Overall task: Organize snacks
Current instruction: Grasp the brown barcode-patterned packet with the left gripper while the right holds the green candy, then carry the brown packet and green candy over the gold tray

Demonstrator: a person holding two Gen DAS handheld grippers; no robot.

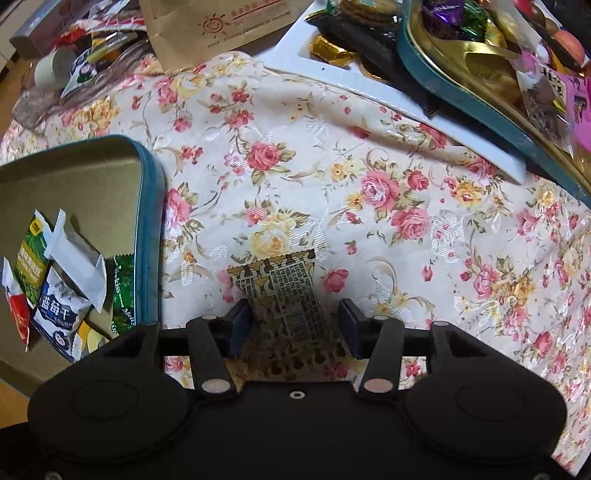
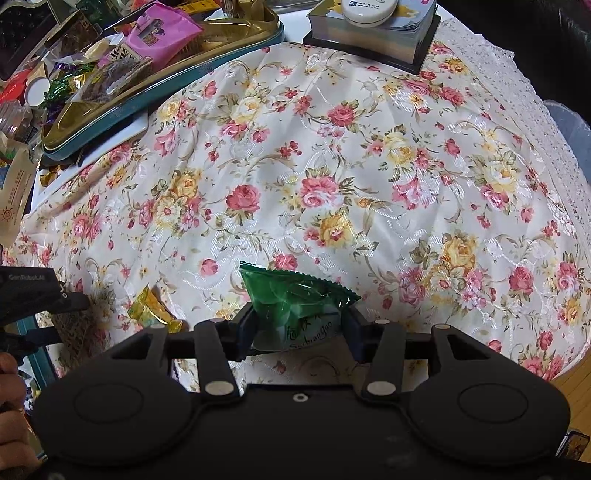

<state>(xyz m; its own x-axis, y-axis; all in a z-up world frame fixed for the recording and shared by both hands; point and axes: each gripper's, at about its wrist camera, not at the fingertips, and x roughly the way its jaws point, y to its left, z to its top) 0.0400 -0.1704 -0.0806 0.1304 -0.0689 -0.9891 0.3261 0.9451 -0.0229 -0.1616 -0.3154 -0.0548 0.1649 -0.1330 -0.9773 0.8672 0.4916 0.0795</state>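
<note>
A gold-and-brown patterned snack packet (image 1: 284, 295) lies flat on the floral tablecloth (image 1: 369, 229). My left gripper (image 1: 295, 317) points down over it, open, one finger on each side. The left pad is at the packet's edge and the right pad stands clear of it. In the right wrist view my right gripper (image 2: 300, 325) is shut on a green snack packet (image 2: 295, 299), held just above the cloth. The left gripper (image 2: 37, 295) shows at that view's left edge, with a yellow candy (image 2: 151, 306) on the cloth beside it.
A teal-rimmed tin (image 1: 147, 206) at the left holds several small packets. A second teal tin (image 1: 461, 96), heaped with snacks, rests on a white tray (image 1: 369, 92) at the far right. A paper bag (image 1: 221, 26) stands behind. A box with a white jar (image 2: 369, 33) sits at the far edge.
</note>
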